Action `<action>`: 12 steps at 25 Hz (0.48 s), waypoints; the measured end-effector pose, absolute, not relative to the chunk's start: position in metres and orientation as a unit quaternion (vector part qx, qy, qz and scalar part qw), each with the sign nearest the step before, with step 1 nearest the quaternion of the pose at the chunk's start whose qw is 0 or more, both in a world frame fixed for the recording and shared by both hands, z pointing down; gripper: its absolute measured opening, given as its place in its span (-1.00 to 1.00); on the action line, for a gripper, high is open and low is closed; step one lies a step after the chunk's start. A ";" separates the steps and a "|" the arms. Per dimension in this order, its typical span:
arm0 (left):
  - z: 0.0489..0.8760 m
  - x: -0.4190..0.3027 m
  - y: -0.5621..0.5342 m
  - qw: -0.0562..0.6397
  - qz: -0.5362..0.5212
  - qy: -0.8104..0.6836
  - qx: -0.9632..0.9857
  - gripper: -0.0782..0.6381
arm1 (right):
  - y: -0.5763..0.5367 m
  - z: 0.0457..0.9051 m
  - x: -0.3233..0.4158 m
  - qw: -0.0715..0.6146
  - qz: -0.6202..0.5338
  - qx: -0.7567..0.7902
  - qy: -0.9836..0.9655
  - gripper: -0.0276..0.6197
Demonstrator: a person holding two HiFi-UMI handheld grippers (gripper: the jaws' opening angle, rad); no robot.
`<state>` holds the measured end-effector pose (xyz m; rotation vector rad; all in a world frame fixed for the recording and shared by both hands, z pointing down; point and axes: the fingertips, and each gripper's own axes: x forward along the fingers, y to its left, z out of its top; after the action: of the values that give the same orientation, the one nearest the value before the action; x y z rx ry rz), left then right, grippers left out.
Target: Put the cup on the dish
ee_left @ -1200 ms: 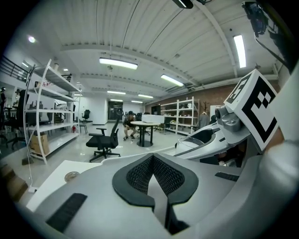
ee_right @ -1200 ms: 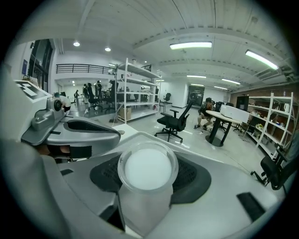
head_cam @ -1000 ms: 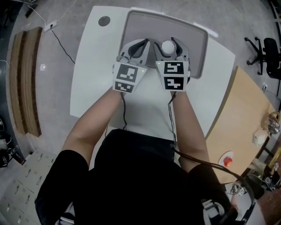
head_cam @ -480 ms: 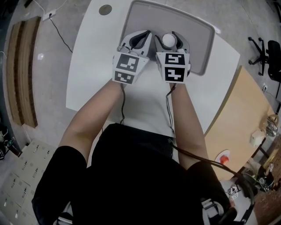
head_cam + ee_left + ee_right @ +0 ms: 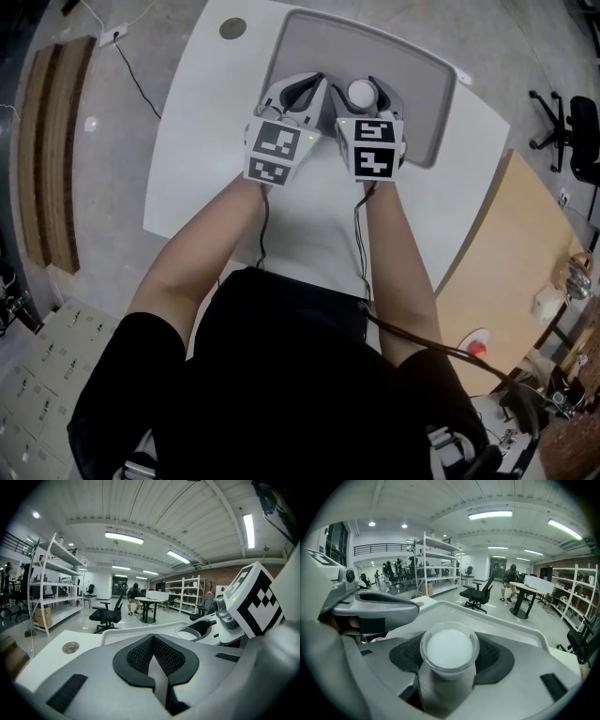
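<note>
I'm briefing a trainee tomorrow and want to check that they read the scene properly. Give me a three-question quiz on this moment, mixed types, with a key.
1. True or false: the left gripper holds the cup.
2. Multiple choice: in the head view, the cup shows over A) the floor, B) the grey tray, C) the wooden table.
3. Fill in: the left gripper's jaws are ____, with nothing between them.

Key: 1. False; the right gripper holds it. 2. B. 3. shut.
</note>
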<state>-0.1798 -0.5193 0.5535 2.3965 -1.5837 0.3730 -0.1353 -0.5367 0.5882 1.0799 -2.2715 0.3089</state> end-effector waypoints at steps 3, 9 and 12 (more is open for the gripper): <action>0.546 -0.181 -0.516 0.117 0.127 -0.545 0.820 -0.76 | -0.538 0.572 -0.136 0.281 0.110 0.411 -0.860 -0.13; 0.519 -0.180 -0.510 0.099 0.120 -0.548 0.822 -0.76 | -0.536 0.532 -0.136 0.251 0.079 0.422 -0.868 -0.13; 0.496 -0.179 -0.504 0.085 0.115 -0.550 0.823 -0.76 | -0.529 0.501 -0.132 0.232 0.061 0.431 -0.870 -0.13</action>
<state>-0.1791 -0.5043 0.4962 2.4531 -1.6398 0.3426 -0.1323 -0.5290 0.5013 1.1861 -2.3908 0.1666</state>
